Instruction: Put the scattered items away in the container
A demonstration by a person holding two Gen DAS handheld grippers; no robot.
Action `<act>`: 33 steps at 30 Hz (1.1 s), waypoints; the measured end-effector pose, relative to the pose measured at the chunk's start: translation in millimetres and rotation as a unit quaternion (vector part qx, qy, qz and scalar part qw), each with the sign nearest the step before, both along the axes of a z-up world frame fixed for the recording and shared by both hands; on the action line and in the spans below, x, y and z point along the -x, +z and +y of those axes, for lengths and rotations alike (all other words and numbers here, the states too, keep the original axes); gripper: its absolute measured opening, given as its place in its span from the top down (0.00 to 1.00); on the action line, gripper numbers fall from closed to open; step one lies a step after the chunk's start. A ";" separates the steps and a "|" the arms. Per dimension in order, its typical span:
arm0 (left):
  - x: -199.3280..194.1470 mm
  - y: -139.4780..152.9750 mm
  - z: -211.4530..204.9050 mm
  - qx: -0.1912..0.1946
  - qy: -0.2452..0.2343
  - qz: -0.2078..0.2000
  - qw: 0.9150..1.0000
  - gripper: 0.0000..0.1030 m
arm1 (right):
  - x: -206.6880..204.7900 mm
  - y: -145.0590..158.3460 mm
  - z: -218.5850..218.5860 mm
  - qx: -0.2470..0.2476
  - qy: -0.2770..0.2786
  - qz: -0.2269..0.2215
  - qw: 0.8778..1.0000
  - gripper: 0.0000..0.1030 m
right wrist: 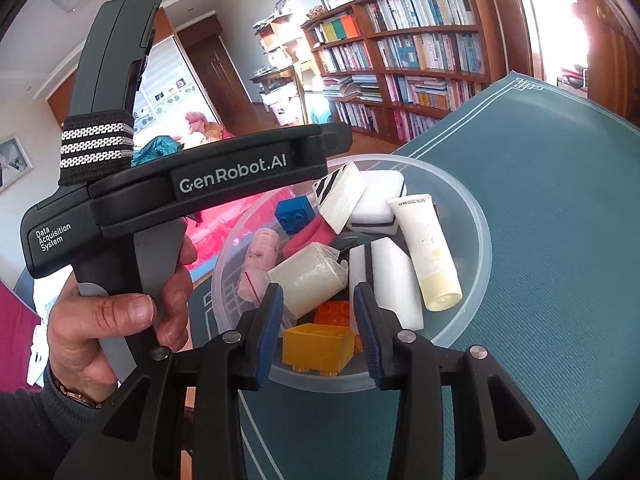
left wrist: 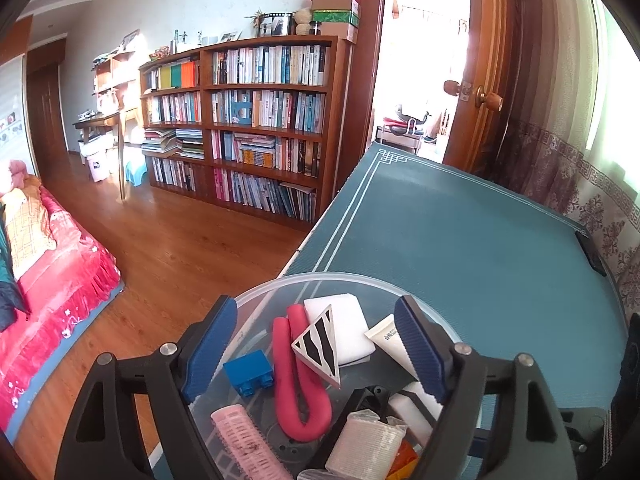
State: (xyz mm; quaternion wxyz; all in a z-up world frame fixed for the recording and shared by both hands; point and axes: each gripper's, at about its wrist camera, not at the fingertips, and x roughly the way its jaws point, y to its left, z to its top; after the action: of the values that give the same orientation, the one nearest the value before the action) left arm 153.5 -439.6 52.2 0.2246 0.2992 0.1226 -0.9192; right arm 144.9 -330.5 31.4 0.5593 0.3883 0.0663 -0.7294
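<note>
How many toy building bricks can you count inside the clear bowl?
3: blue brick at the far left, orange brick and yellow brick at the near rim. More may be buried.

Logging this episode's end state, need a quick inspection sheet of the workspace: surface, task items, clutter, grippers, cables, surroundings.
Surface: teal table mat with a white line border; no loose items on the visible part.
Job's things: clear plastic bowl holds a blue brick, yellow brick, orange brick, pink hair roller, red foam curler, white tube, white sponges, striped wedge and a mesh roll.
Clutter: small dark object at the mat's far edge.
Grippers: left gripper open over the bowl; right gripper open at the bowl's near rim; both empty.
Cables: nothing seen.
Surroundings: bookshelf, wooden floor, red bed cover, open door.
</note>
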 end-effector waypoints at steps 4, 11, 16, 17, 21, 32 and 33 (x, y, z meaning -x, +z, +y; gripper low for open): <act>-1.3 0.3 0.8 0.003 0.008 -0.001 1.000 0.09 | 4.8 0.4 8.7 0.007 -0.017 -0.005 1.000 0.46; -8.1 8.6 6.5 0.020 0.023 0.016 0.999 0.00 | 19.3 -1.9 25.4 0.003 -0.065 -0.023 0.998 0.33; -16.9 12.9 9.3 0.036 0.042 0.022 0.998 0.00 | 23.8 -1.4 35.7 0.001 -0.085 -0.019 0.996 0.28; -18.7 13.5 9.5 0.039 0.047 0.022 0.998 0.00 | 23.3 -0.3 37.7 0.002 -0.087 -0.015 0.996 0.28; -28.7 15.9 10.3 0.057 0.072 0.018 0.996 0.00 | 21.4 3.3 42.3 0.004 -0.091 -0.010 0.996 0.23; -53.8 12.9 23.2 0.093 0.138 -0.002 0.986 0.00 | 12.5 3.9 52.1 -0.005 -0.107 0.000 0.994 0.19; -55.7 13.1 25.1 0.098 0.143 -0.004 0.985 0.00 | 11.9 3.9 53.8 -0.005 -0.109 0.000 0.994 0.19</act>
State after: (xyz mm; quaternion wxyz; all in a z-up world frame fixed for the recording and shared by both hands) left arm 209.2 -414.5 65.3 0.3828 0.2592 0.0721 -0.8838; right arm 133.1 -276.6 35.3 0.4750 0.3962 0.0271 -0.7853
